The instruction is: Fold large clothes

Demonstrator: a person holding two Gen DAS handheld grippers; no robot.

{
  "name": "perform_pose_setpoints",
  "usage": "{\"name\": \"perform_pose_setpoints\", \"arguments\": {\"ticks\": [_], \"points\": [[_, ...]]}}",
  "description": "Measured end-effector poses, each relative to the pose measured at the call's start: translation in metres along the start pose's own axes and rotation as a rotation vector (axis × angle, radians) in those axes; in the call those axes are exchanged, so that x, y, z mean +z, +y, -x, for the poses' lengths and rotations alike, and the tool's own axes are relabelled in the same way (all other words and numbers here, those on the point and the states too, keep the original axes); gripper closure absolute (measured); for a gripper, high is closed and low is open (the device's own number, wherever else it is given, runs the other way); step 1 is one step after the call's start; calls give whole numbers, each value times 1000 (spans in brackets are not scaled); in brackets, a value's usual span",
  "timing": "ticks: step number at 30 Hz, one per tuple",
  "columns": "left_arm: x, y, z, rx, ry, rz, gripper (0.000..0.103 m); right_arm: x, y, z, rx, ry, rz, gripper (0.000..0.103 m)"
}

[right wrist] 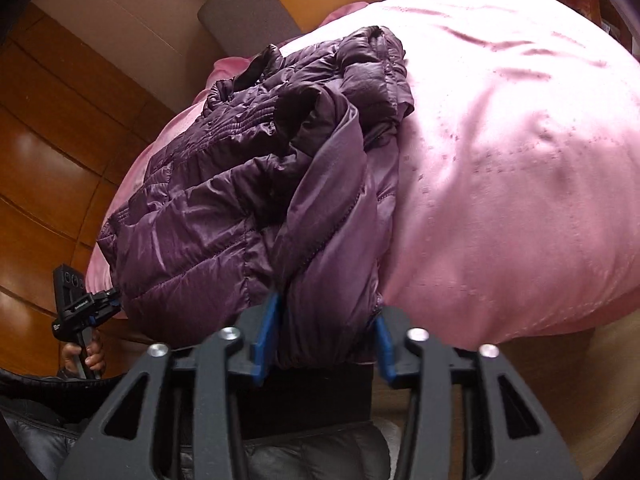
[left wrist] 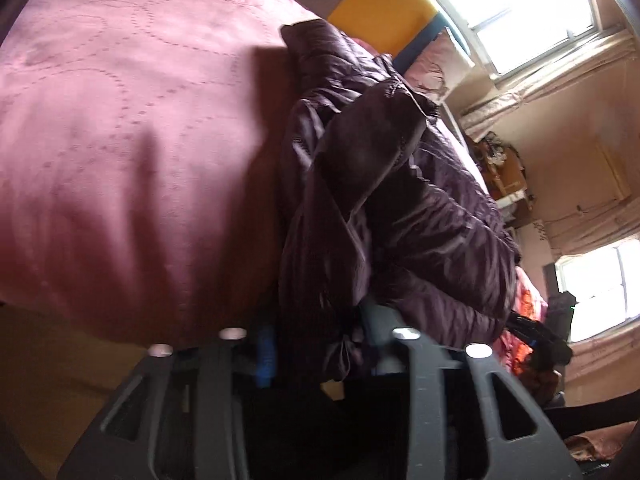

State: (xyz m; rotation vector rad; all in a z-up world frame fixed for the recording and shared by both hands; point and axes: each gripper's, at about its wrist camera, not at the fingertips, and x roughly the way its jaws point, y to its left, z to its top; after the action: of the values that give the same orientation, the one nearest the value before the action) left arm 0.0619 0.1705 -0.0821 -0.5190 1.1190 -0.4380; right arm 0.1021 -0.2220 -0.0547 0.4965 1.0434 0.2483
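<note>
A dark purple quilted puffer jacket (right wrist: 240, 200) lies bunched in a heap on a pink quilted bedspread (right wrist: 500, 160). It also shows in the left wrist view (left wrist: 400, 200). My right gripper (right wrist: 326, 340) has the jacket's near edge between its blue pads (right wrist: 266, 332), jaws fairly wide around thick fabric. My left gripper (left wrist: 320, 344) has a hanging fold of the jacket between its fingers; one blue pad (left wrist: 265, 356) shows, the other is hidden by cloth. The left gripper also shows in the right wrist view (right wrist: 110, 296) at the jacket's left edge.
The pink bedspread (left wrist: 120, 160) fills the bed to the side of the jacket. A yellow cushion (left wrist: 380, 8) and a pink pillow (left wrist: 440, 60) lie at the head. Wooden wardrobe panels (right wrist: 48, 140) stand beyond the bed. Bright windows (left wrist: 520, 0) are opposite.
</note>
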Motion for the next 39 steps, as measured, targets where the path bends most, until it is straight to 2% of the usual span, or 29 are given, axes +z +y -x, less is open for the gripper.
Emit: {"name": "perform_pose_setpoints", "arguments": {"ticks": [1, 2, 3, 7, 10, 15, 16, 17, 20, 21, 22, 23, 24, 25, 26, 29, 34, 39], "points": [[3, 1, 3, 9, -22, 9, 32, 4, 2, 3, -16, -19, 15, 43], [6, 0, 6, 20, -49, 13, 28, 10, 5, 1, -32, -31, 32, 40], [9, 0, 10, 35, -64, 4, 28, 8, 8, 4, -46, -40, 51, 39], [20, -8, 16, 84, -92, -55, 28, 5, 22, 8, -136, -76, 176, 22], [25, -22, 13, 109, -110, -128, 28, -9, 28, 9, -214, -76, 276, 20], [34, -40, 2, 123, -129, -243, 28, -4, 33, -7, -252, -90, 385, 21], [37, -43, 0, 124, -128, -254, 28, -1, 33, -11, -245, -88, 390, 24], [39, -46, -4, 121, -121, -265, 32, 1, 35, -16, -240, -85, 392, 33], [40, -51, -12, 99, -90, -294, 60, 5, 39, -25, -252, -74, 418, 55], [40, -54, -14, 107, -86, -314, 65, 5, 38, -25, -255, -71, 417, 62], [36, -53, -13, 113, -87, -330, 70, 5, 38, -26, -259, -68, 414, 78], [35, -56, -15, 122, -82, -352, 86, 6, 37, -25, -264, -69, 408, 86], [34, -58, -16, 136, -79, -371, 92, 6, 36, -23, -265, -68, 403, 89], [32, -60, -15, 148, -84, -383, 92, 5, 37, -21, -267, -68, 400, 93], [32, -62, -13, 158, -92, -394, 97, 5, 40, -19, -272, -69, 402, 95], [30, -65, 0, 168, -125, -400, 99, 5, 50, -5, -277, -92, 415, 97], [32, -72, 25, 158, -195, -408, 100, 16, 68, 31, -259, -167, 417, 97], [54, -81, 44, 116, -281, -395, 100, 39, 85, 56, -239, -269, 418, 97]]}}
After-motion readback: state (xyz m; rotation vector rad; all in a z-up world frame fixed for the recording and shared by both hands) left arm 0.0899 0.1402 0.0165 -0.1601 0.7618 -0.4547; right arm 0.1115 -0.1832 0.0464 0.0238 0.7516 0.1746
